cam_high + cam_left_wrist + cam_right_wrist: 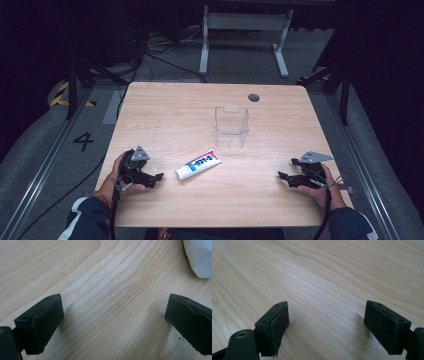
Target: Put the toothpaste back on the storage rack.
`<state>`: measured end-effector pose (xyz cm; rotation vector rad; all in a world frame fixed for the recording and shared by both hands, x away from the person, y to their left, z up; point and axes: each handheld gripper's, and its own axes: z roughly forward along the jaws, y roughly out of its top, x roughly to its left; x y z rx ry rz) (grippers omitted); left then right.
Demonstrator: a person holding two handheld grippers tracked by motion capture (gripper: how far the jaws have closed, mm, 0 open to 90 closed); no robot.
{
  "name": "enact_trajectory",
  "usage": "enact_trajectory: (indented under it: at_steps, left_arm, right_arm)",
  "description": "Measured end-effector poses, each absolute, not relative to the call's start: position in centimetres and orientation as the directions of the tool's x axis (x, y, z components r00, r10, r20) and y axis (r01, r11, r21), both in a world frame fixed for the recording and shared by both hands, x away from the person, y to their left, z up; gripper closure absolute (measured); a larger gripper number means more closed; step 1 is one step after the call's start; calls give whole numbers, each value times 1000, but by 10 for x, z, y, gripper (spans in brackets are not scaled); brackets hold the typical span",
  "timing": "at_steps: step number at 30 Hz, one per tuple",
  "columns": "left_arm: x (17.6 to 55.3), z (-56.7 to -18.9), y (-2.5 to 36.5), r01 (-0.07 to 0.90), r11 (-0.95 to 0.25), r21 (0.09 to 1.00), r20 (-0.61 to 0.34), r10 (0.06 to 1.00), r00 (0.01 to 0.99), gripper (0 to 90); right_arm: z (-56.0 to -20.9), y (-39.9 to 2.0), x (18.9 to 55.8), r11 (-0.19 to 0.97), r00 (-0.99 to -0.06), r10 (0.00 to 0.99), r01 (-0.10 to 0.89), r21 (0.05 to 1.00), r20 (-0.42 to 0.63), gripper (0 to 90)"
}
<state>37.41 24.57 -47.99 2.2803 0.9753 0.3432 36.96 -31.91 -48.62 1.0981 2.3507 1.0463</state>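
A white toothpaste tube with a blue and red label lies near the middle of the wooden table. Behind it stands a clear plastic box, upright with nothing inside. My left gripper rests on the table just left of the tube, jaws wide apart over bare wood; the tube's white end shows at the top right of the left gripper view. My right gripper rests near the right front of the table, open, with only wood grain between its jaws.
A round dark grommet sits near the table's far edge. Beyond the table stand white desk legs and loose cables on the grey floor. A floor mark "4" lies to the left.
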Motion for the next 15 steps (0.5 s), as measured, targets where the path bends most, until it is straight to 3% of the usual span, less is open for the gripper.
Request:
enact_trajectory:
  at_steps: [4,6,15]
  left_arm:
    - [374,-477,246,567,-527,633,-13,725,689,84]
    - [373,-474,248,569,-529,629,-24,719,694,177]
    - [371,-449,229,558,-558,614,-19,696,717,199]
  right_arm:
    - [-486,-320,369,430,-643,766,515,742,2,202]
    - [-486,-320,369,428,-639,769,517,741,1,196]
    - [-486,-320,370,425,-633,774,521,740,1,182]
